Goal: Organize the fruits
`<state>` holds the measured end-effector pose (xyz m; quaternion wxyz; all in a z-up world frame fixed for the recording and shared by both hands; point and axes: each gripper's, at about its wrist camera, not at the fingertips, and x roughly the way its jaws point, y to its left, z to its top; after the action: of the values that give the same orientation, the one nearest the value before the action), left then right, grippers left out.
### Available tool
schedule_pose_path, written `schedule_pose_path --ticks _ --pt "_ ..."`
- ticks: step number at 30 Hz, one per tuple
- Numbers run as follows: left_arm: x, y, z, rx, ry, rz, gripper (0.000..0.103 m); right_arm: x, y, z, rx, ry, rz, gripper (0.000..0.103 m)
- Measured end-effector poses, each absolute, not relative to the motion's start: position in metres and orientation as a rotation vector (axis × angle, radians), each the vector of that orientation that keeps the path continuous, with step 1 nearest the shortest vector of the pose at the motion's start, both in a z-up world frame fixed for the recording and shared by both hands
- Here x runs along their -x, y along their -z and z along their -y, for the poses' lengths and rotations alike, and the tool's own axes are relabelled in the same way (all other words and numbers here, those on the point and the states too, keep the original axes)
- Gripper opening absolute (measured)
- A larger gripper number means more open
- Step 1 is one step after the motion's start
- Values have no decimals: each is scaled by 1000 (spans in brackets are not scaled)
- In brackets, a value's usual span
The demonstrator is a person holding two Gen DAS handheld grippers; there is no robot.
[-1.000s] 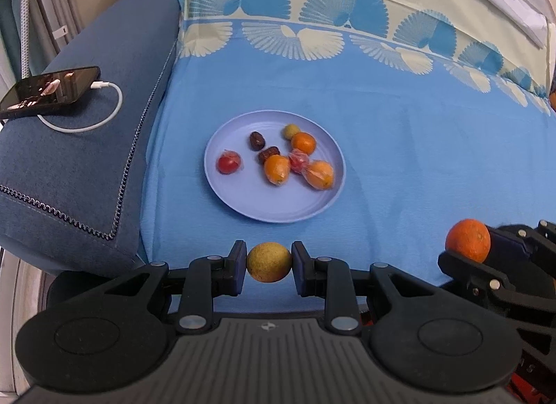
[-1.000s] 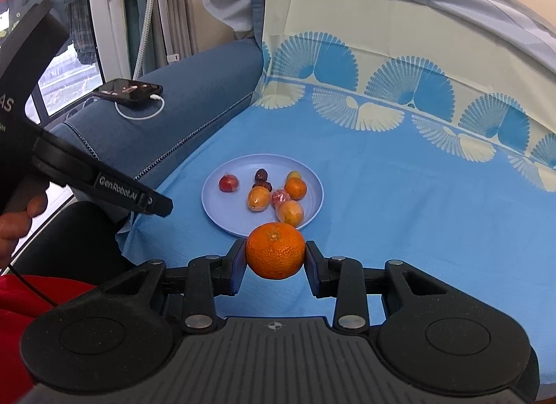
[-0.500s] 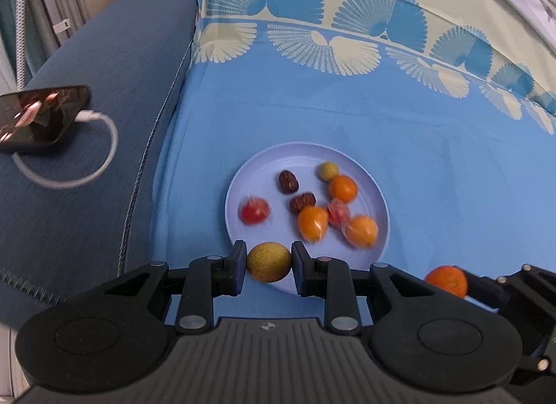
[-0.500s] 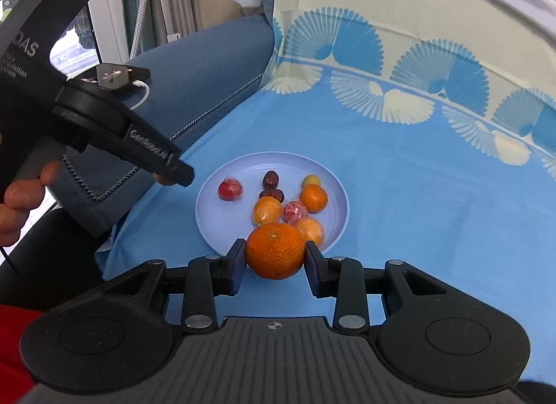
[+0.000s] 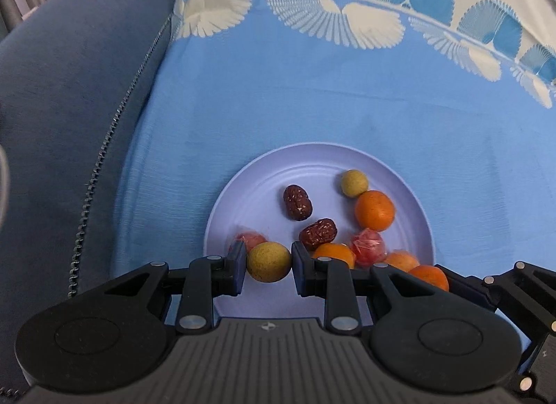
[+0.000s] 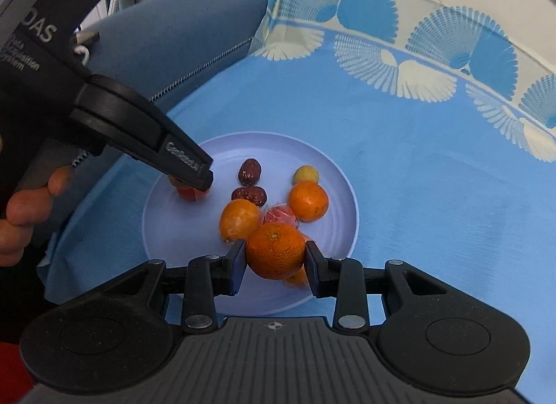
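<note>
A pale lilac plate (image 5: 410, 181) (image 6: 333, 174) lies on the blue cloth and holds several fruits: two dark red dates (image 5: 297, 202), small oranges (image 5: 374, 211), a small yellow-green fruit (image 5: 353, 182) and wrapped red pieces (image 5: 367, 247). My left gripper (image 5: 268, 261) is shut on a yellow-green round fruit (image 5: 268, 261), held over the plate's near left part. My right gripper (image 6: 275, 251) is shut on a tangerine (image 6: 275, 251), held over the plate's near edge. The left gripper's fingers (image 6: 184, 164) show in the right wrist view, over the plate's left side.
A blue sofa arm (image 5: 69, 91) rises to the left of the cloth. The cloth's fan-patterned border (image 5: 347, 18) runs along the back. A hand (image 6: 21, 202) holds the left gripper's handle at the left.
Both grippers have moved forward and down toward the plate, each still holding its fruit. The phone on the sofa arm has left the left wrist view.
</note>
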<state>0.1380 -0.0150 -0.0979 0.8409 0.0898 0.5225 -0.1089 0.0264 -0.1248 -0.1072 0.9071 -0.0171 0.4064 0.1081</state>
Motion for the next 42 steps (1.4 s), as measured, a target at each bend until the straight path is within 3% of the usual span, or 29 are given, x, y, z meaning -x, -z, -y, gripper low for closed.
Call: schedule_pose_path --ticks 4,5,6,7,8,9,12,15,30,42 --pt "-146 108 19 -214 236 -1107 31 -36 117 121 55 -223 -840 39" --pt "-146 108 21 -226 240 -1094 41 -36 117 120 75 -227 -833 40" --pt "-146 107 24 -234 252 -1088 68 -39 117 118 89 -230 -834 50" --pt "-147 105 25 -235 250 -1087 84 -41 117 119 90 -227 -840 58" --pt "-146 102 25 -231 235 -1077 102 -41 115 119 86 -212 -839 72" --pt "-143 97 24 -222 221 -1052 103 -41 112 120 80 -200 -830 81" --pt "-132 83 21 -218 233 -1033 103 -28 100 123 87 -172 -800 92" --pt "-113 70 16 -235 220 -1037 103 -8 89 125 92 -161 -790 97" --pt "-3 23 -13 -249 115 -963 103 104 41 120 81 -107 -663 102" --pt "30 4 -7 -257 135 -915 103 133 23 130 79 -58 -595 102"
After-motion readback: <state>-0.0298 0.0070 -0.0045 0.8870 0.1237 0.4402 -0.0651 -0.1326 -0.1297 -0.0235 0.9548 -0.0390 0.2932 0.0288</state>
